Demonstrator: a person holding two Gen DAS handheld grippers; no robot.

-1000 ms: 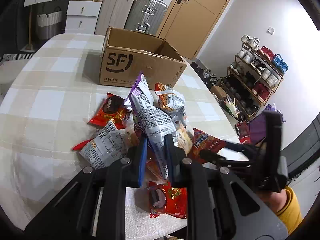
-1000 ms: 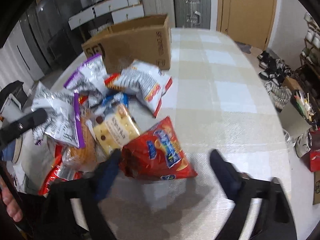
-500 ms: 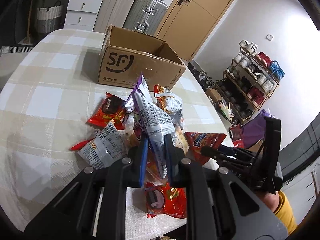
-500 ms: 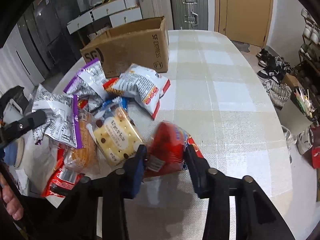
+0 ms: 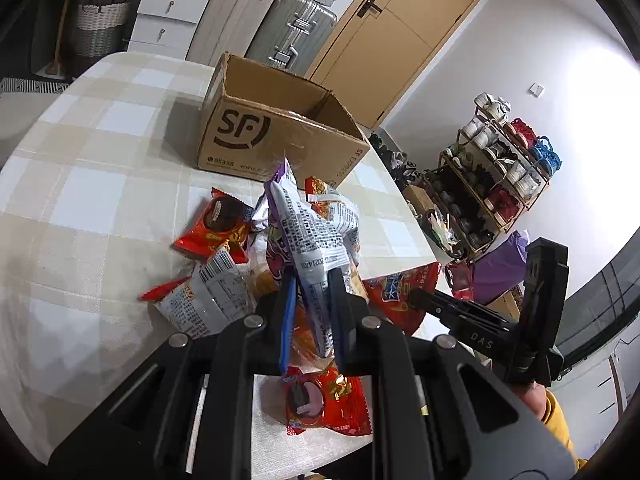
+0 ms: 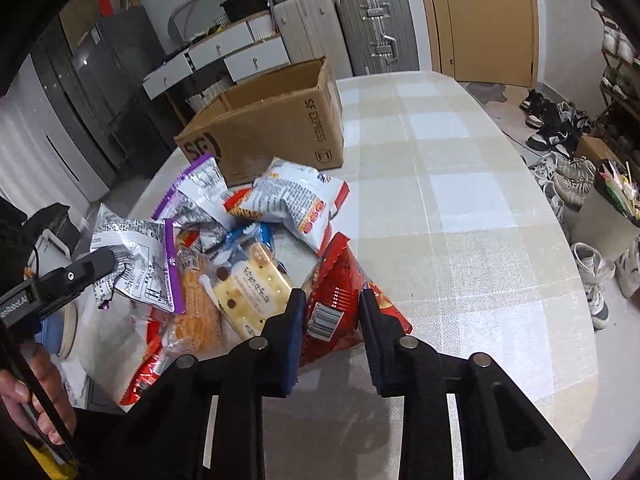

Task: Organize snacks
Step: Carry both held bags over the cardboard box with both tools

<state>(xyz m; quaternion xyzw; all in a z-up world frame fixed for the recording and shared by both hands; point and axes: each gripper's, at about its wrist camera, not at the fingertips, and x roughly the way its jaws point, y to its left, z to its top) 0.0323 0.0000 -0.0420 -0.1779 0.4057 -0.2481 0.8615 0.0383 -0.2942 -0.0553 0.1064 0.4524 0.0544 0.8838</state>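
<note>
My left gripper (image 5: 312, 280) is shut on a white-and-purple snack bag (image 5: 308, 232) and holds it above the snack pile; the bag also shows in the right wrist view (image 6: 136, 256). My right gripper (image 6: 332, 304) is shut on a red chip bag (image 6: 336, 300), lifted at the pile's right edge; it also shows in the left wrist view (image 5: 400, 288). An open cardboard SF box (image 5: 276, 140) stands behind the pile (image 6: 272, 124). Loose snacks lie on the table: a white-and-red bag (image 6: 296, 204), a cheese cracker pack (image 6: 252, 292), red pie packs (image 5: 216, 228).
The checked tablecloth (image 6: 460, 200) covers a rounded table. Its right edge drops to a floor with shoes (image 6: 560, 168). Suitcases (image 6: 372, 28) and white drawers (image 5: 168, 16) stand beyond the far end. A shoe rack (image 5: 496, 168) is at the right wall.
My right gripper closed on the red chip bag and lifted it from flat to upright. My left gripper raised the white-and-purple bag slightly toward the box.
</note>
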